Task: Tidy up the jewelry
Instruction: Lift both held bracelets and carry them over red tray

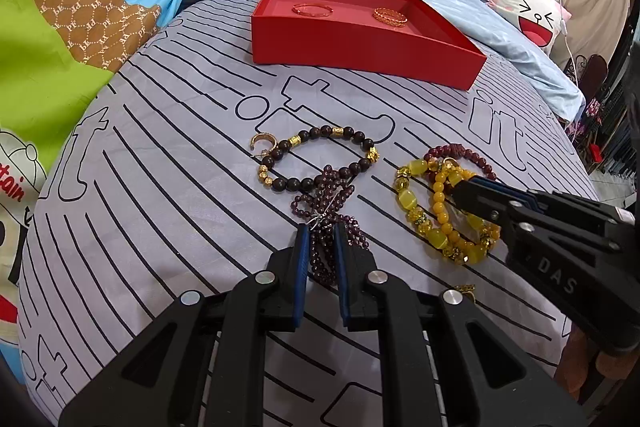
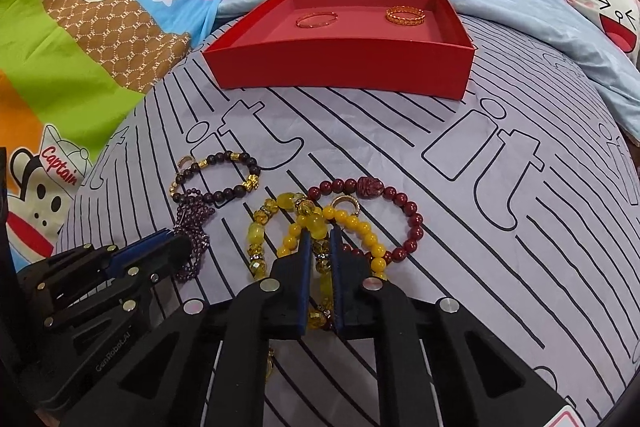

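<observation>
On the striped bed sheet (image 1: 160,187), left tool (image 1: 320,231) narrowly straddles the purple small-bead strand (image 1: 324,259); right tool (image 2: 320,237) narrowly straddles yellow bead bracelets (image 2: 316,227), grip uncertain.

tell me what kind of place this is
Most likely a bedroom: the work surface is a bed with a striped sheet, a cartoon monkey blanket and a pink face pillow beside it.

We see both views evenly and softly lit, with only faint shadows under the red box (image 1: 360,43) and the beads, and small bright glints on the metal bolts of each claw. Strong fisheye bending curves the striped bedsheet (image 2: 460,227) lines, dark vignette rings the corners, and the centre stays sharp while edges soften slightly.
</observation>
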